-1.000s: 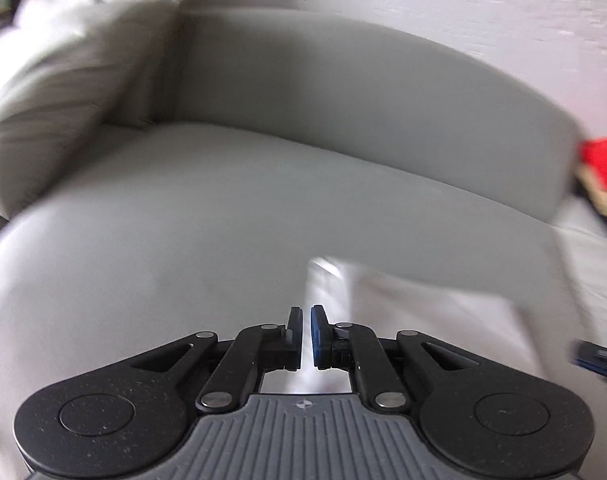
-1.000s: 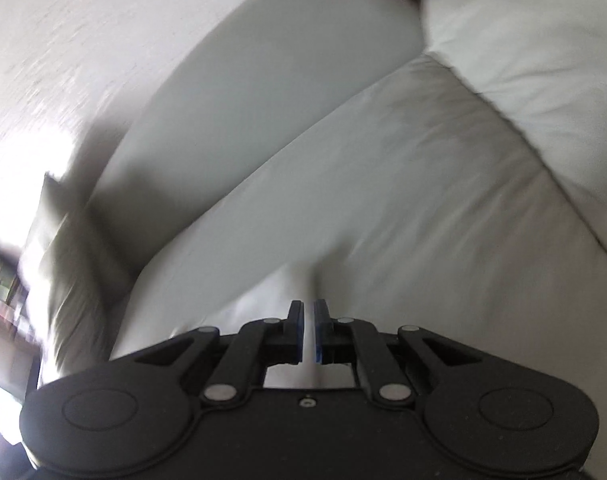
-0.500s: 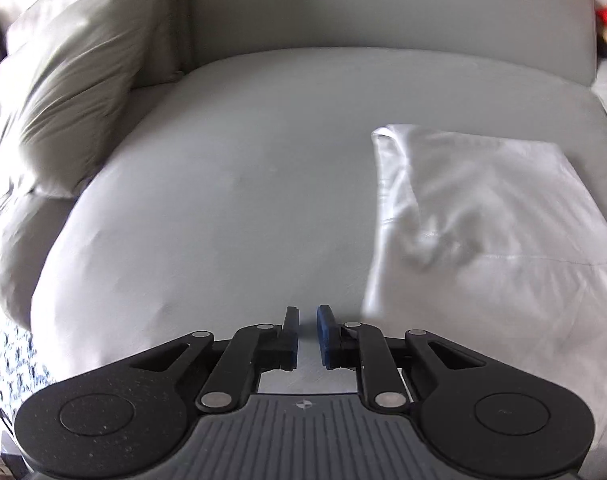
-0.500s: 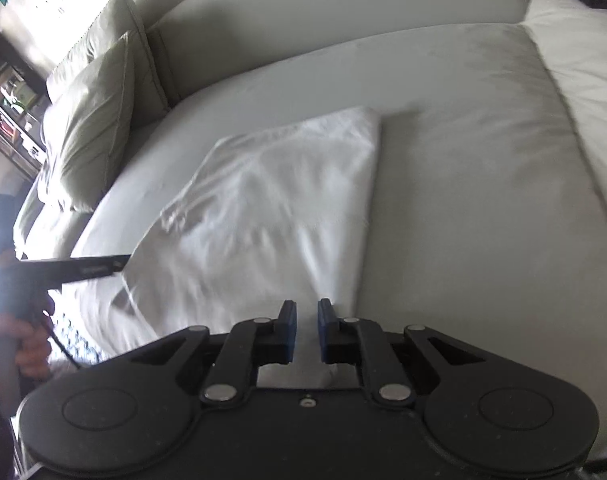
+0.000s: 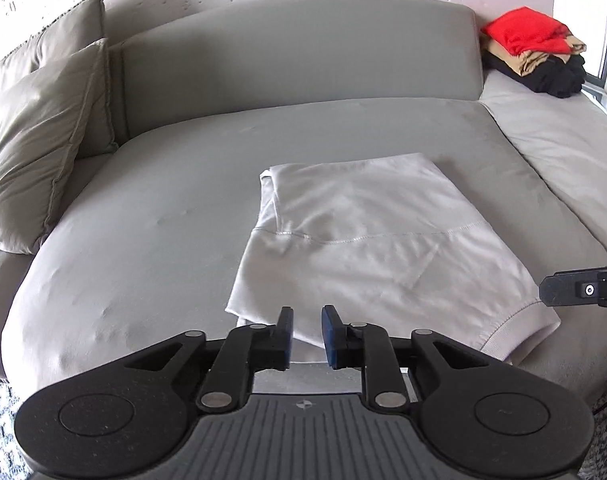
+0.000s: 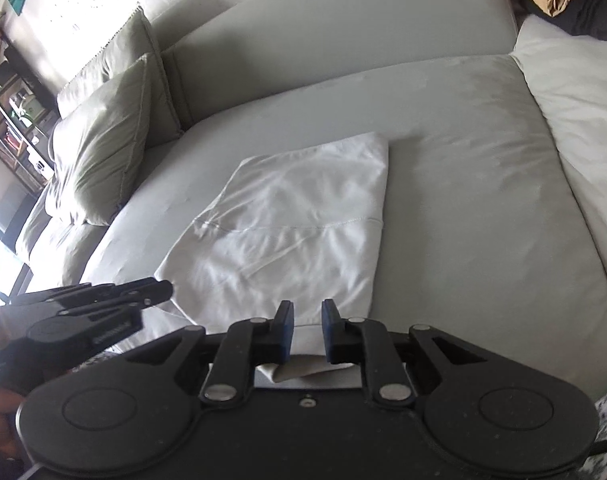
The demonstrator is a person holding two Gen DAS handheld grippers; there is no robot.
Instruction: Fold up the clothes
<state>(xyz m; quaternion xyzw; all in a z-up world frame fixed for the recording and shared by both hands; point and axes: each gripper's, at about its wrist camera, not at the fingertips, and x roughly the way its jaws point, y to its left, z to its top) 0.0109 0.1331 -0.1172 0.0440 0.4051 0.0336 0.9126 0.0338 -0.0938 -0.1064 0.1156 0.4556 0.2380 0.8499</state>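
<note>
A white garment (image 5: 367, 240) lies folded flat on the grey sofa seat (image 5: 151, 216), a stitched hem line across its middle and a ribbed cuff at its near right corner. It also shows in the right wrist view (image 6: 287, 232). My left gripper (image 5: 306, 334) is open and empty, just above the garment's near left edge. My right gripper (image 6: 306, 330) is open and empty, over the garment's near right edge. The right gripper's tip shows at the right edge of the left wrist view (image 5: 575, 290). The left gripper shows at lower left of the right wrist view (image 6: 91, 300).
Two grey cushions (image 5: 39, 148) lean at the sofa's left end. The sofa backrest (image 5: 295, 52) runs behind. A pile of red, tan and black clothes (image 5: 539, 52) sits at the far right on a lighter seat section (image 5: 563, 140). Shelves (image 6: 11, 104) stand far left.
Both grippers have pulled back and away from the garment and opened wider. The white garment now lies flat, released, farther ahead in both views.
</note>
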